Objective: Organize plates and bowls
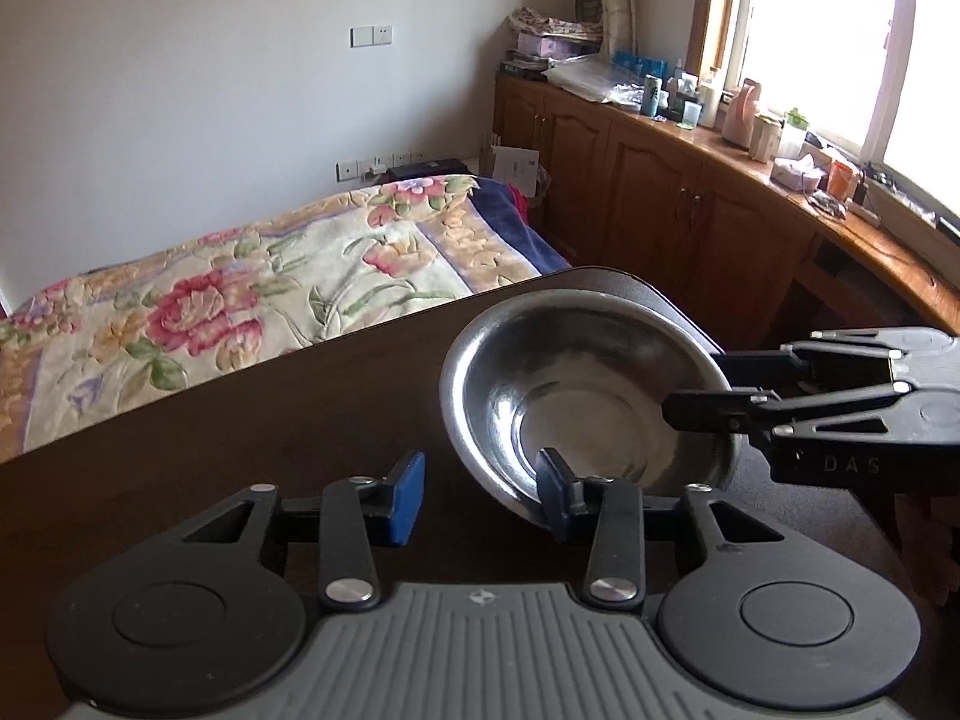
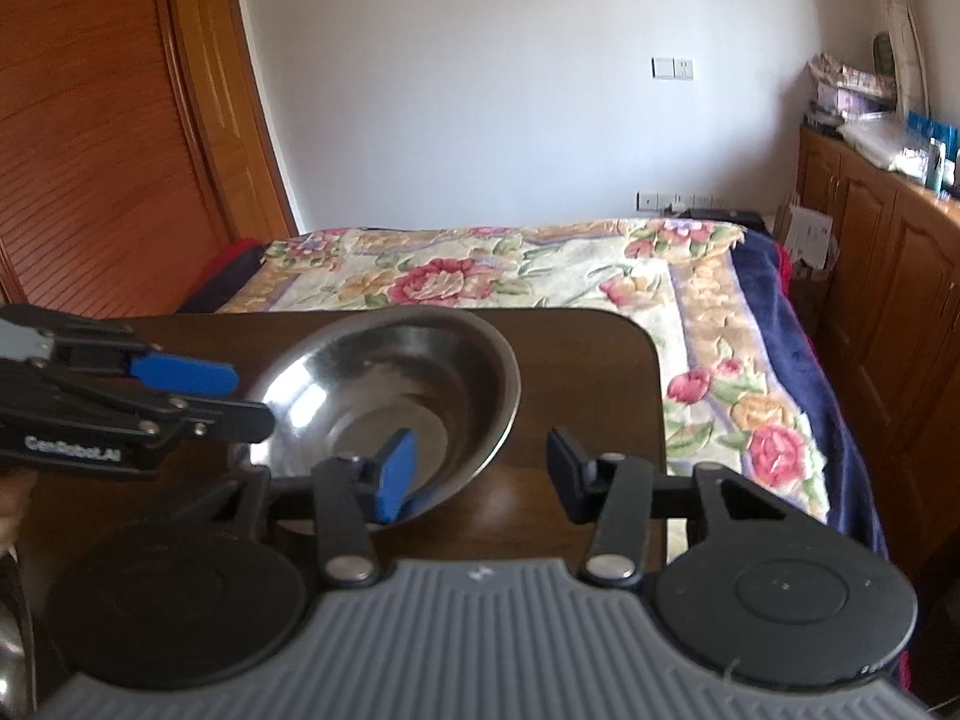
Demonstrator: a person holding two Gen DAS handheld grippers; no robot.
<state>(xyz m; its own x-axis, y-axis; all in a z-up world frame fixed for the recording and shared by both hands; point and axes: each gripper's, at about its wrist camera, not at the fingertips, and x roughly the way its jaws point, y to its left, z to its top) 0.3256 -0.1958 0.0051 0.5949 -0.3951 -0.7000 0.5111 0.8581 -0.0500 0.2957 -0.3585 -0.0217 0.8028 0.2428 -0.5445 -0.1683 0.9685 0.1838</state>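
A single steel bowl (image 1: 591, 396) sits on the dark wooden tabletop (image 1: 240, 438), close to its far right corner, with the flowered bed (image 1: 240, 294) just beyond the far edge. Both tools are at this bowl, one from each side, so the step in hand looks like a two-sided pickup of the bowl to carry it to wherever the dishes are being gathered.

The left gripper (image 1: 480, 495) comes from the bowl's near left side. Its jaws stand about half open: the right-hand pad is inside the bowl against the near wall, the left-hand pad is out over bare tabletop, well clear of the rim. Nothing is pinched yet.

The right gripper (image 2: 477, 474) comes from the opposite side. Its jaws are also about half open, straddling the rim: the blue pad (image 2: 396, 474) sits inside the bowl, the other finger is outside over the tabletop with a plain gap to the wall. In the left wrist view the same tool shows one finger over the rim and one outside it. It does not hold the bowl either.

At the lower left edge of the right wrist view a sliver of shiny metal (image 2: 12, 630) shows; it may be another dish, but too little is visible to say.

The next move, as I judge it, calls for each pair of jaws to come together on the thin rim until the pads bite, then an even lift. The wall is smooth and sloped, so an uneven squeeze could tip or skid the bowl toward the nearby tabletop corner.
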